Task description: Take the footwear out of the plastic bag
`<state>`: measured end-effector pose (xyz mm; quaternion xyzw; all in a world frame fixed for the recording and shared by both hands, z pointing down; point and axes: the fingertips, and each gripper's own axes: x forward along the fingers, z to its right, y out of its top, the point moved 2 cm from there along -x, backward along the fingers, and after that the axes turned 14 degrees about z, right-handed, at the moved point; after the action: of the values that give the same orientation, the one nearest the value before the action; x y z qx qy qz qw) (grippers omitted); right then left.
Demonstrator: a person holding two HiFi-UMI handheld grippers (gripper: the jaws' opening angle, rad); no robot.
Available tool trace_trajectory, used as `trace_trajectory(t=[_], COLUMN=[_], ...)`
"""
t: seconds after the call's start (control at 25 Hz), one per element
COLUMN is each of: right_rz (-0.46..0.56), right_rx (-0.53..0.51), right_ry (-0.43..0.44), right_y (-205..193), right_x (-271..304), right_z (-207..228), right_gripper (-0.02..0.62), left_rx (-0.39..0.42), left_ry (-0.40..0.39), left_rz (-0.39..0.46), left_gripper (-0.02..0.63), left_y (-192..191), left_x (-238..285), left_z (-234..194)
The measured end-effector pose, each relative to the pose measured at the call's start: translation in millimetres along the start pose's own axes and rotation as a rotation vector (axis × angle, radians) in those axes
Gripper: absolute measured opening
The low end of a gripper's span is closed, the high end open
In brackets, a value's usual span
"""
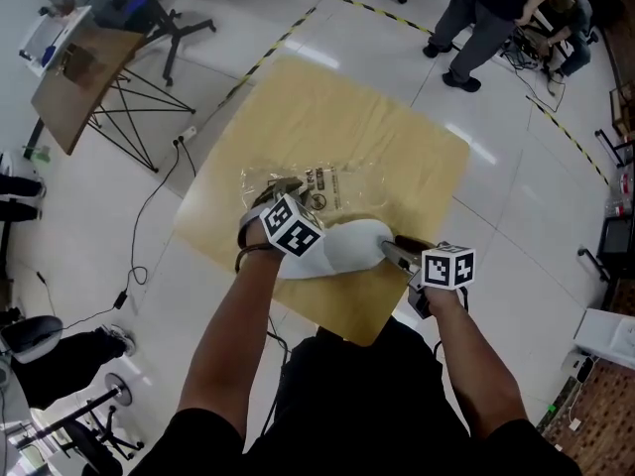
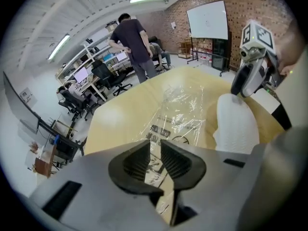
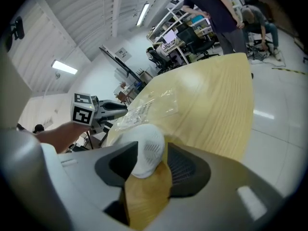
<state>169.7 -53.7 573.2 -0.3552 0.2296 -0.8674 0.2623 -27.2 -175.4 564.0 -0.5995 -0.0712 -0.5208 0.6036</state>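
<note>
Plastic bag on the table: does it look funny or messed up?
A little. The plastic bag lies flat and crinkled on the table, seemingly empty. The white shoe lies beside it. Nothing looks spilled or broken.

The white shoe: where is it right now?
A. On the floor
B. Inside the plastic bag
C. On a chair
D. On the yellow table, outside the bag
D: the white shoe lies bare on the yellow table, and the plastic bag lies flat beside it with no shoe inside.
</note>
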Motion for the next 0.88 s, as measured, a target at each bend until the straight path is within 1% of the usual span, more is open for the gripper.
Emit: trace_trajectory(t=[0.12, 0.2, 0.24, 0.28, 0.32, 0.44, 0.48, 0.52, 0.56, 0.64, 0.68, 0.72, 0.76, 0.88], right_rz=[0.018, 0.065, 0.106, 0.16, 0.224, 0.442, 0.506, 0.556, 0.589, 0.61, 0.6, 0.578, 0.544, 0.448], right_rx=[-0.043, -0.044, -0.021, 0.021, 0.074, 0.255, 0.307, 0.348, 0.373, 0.388, 0.382, 0.363, 0.327, 0.175], right_ry=[-0.004, 0.021, 0.048, 0.085, 0.131, 0.3, 0.356, 0.404, 0.437, 0.462, 0.463, 0.461, 0.454, 0.418], right_y=[2.0, 4.9, 7.3, 10.7, 15.6, 32.4, 36.3, 38.1, 37.0, 26.8, 18.8, 9.2, -1.2, -27.9], right_x=[-17.9, -36.6, -46.9, -57.5, -69.0, -109.6, -122.4, -133.0, -141.0, -151.4, -155.1, -158.4, -161.7, -176.3], right_z=[-6.2, -17.7, -27.2, -39.4, -53.7, -95.6, -107.8, -119.4, -129.8, -146.2, -153.8, -162.0, -170.6, -193.1], right_gripper=[0.217, 0.257, 0.272, 0.296, 0.306, 0.308, 0.299, 0.264, 0.214, 0.118, 0.044, 0.002, 0.002, 0.002], left_rx=[-0.096, -0.183, -0.229, -0.277, -0.331, -0.528, -0.58, -0.614, -0.631, -0.638, -0.645, -0.661, -0.684, -0.76], left_ry=[0.017, 0.016, 0.01, 0.001, -0.01, -0.082, -0.117, -0.149, -0.176, -0.215, -0.225, -0.228, -0.225, -0.197], left_rz=[0.065, 0.13, 0.174, 0.225, 0.282, 0.446, 0.483, 0.508, 0.522, 0.532, 0.535, 0.538, 0.54, 0.545], left_gripper=[0.074, 0.069, 0.061, 0.055, 0.044, 0.008, 0.008, 0.008, 0.006, 0.006, 0.006, 0.006, 0.006, 0.006], left_y=[2.8, 4.3, 5.3, 7.0, 9.6, 20.3, 22.8, 23.8, 23.2, 19.8, 17.9, 16.1, 14.2, 10.5], left_x=[-25.2, -47.5, -60.6, -75.5, -91.8, -140.4, -154.5, -167.5, -179.4, -201.3, -212.0, -223.0, -234.3, -266.4], left_z=[-4.3, -1.4, 1.9, 6.1, 11.4, 41.6, 56.8, 73.4, 90.8, 125.8, 142.0, 156.6, 169.5, 197.7])
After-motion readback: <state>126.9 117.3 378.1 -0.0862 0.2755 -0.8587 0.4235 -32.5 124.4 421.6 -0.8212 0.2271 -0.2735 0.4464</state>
